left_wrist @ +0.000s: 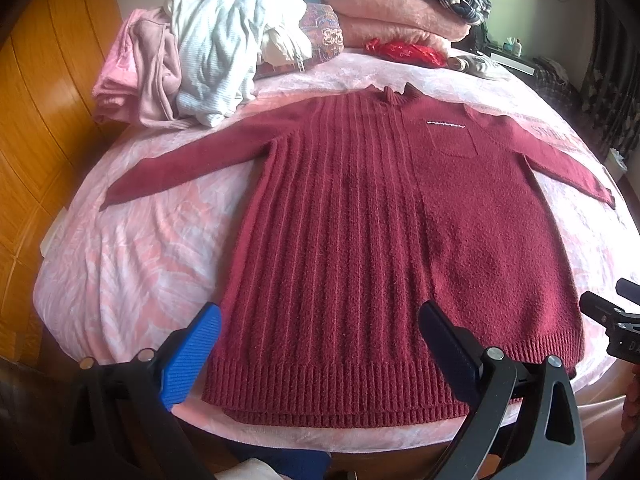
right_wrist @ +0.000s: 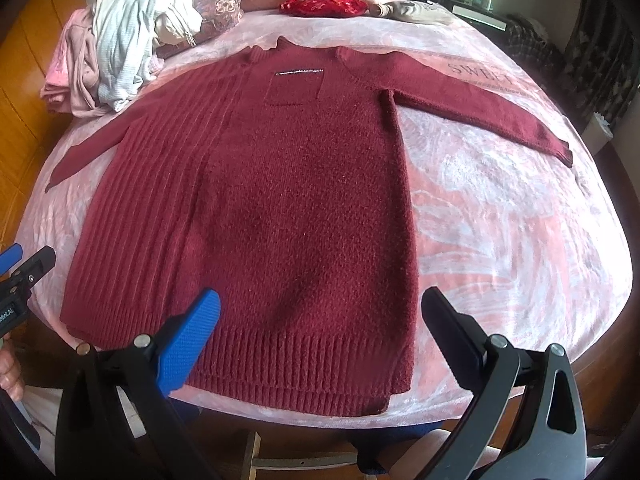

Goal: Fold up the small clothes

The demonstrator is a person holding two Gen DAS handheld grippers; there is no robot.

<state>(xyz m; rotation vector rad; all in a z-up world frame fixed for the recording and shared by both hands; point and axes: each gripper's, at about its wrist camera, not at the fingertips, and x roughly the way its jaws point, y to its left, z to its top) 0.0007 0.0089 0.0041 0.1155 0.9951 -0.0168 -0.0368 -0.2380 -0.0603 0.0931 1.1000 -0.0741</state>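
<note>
Pink swirly bedspread [left_wrist: 132, 248] covers the bed I'm working over, with a heap of unfolded clothes [left_wrist: 208, 64] at the far left corner and folded pink blankets [left_wrist: 392, 16] behind it. Dark red sweater [left_wrist: 360, 220] lies flat, front up, sleeves spread out, hem toward me. My left gripper [left_wrist: 320, 344] hovers over the hem, jaws wide, holding nothing. Right gripper [right_wrist: 320, 336] hovers near the hem's right corner, also wide and empty.
</note>
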